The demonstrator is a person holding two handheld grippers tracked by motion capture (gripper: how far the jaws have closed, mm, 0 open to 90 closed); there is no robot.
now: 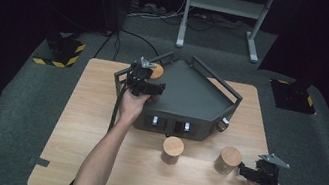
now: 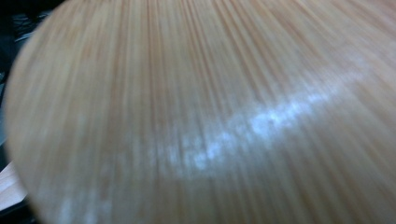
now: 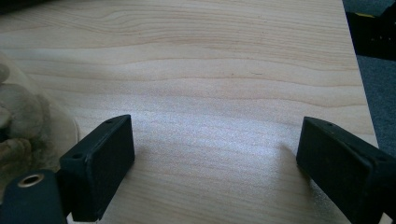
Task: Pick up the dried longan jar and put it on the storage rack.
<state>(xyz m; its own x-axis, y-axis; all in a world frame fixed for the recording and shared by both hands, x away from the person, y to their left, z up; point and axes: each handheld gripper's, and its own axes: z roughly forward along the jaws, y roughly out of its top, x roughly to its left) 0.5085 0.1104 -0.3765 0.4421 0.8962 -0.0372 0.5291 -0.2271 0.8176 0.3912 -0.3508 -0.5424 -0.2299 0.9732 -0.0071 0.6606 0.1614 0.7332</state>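
Note:
My left gripper [image 1: 155,82] is at the left corner of a dark five-sided tray [image 1: 192,97], shut on a wooden cylinder [image 1: 157,71]. That cylinder's grained face [image 2: 201,112] is pressed close to the camera in the left gripper view. Two more wooden cylinders stand upright on the table in front of the tray, one in the middle [image 1: 172,149] and one to the right [image 1: 227,160]. My right gripper [image 1: 242,170] [image 3: 215,140] rests just right of that one, low over the table. It is open, with only bare tabletop between its black fingers [image 3: 100,163].
The tray has a raised rail, two small white latches [image 1: 155,120] on its front wall and a knob [image 1: 223,125] at its right corner. The wooden table [image 1: 90,161] ends close behind my right hand. A blurred pale shape [image 3: 18,121] shows at the left in the right gripper view.

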